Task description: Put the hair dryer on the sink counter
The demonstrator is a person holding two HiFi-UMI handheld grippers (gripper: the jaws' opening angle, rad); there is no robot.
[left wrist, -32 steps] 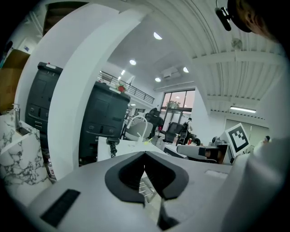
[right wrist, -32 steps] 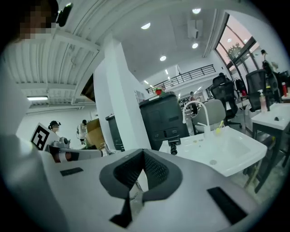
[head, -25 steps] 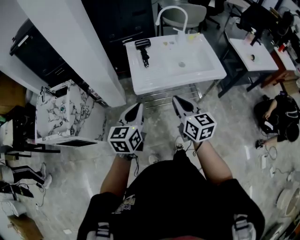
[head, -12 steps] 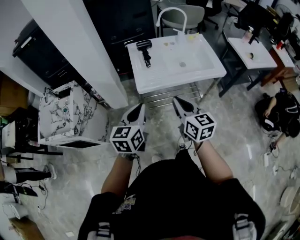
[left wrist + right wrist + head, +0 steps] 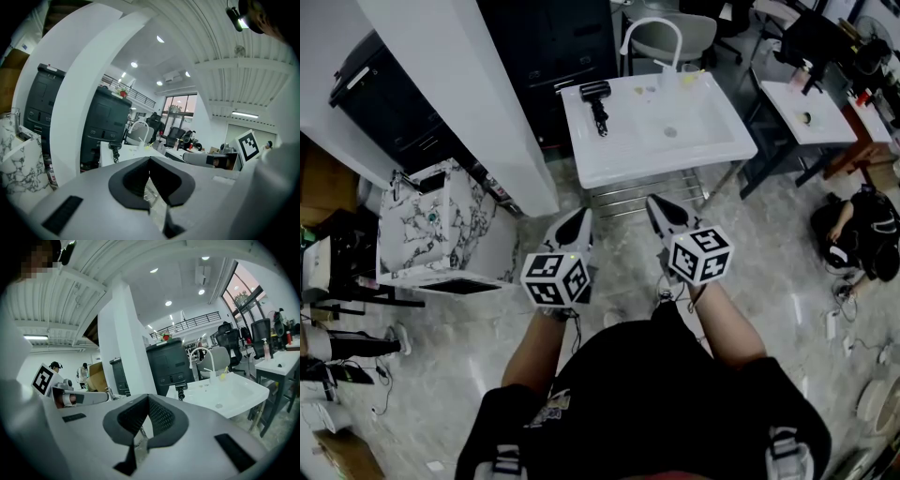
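The black hair dryer lies on the left rear corner of the white sink counter, handle pointing toward me. It also shows as a small dark shape in the left gripper view and the right gripper view. My left gripper and right gripper hang side by side over the floor in front of the sink, well short of the counter. Both are shut with nothing between the jaws, as seen for the left gripper and the right gripper.
A curved white faucet stands at the basin's back. A white pillar and a marbled cabinet are to the left, a dark cabinet behind. A white table and a person sitting on the floor are to the right.
The head view has drifted slightly, so the sink sits a little lower and to the right. Both grippers stay shut in the same place; the hair dryer has not moved.
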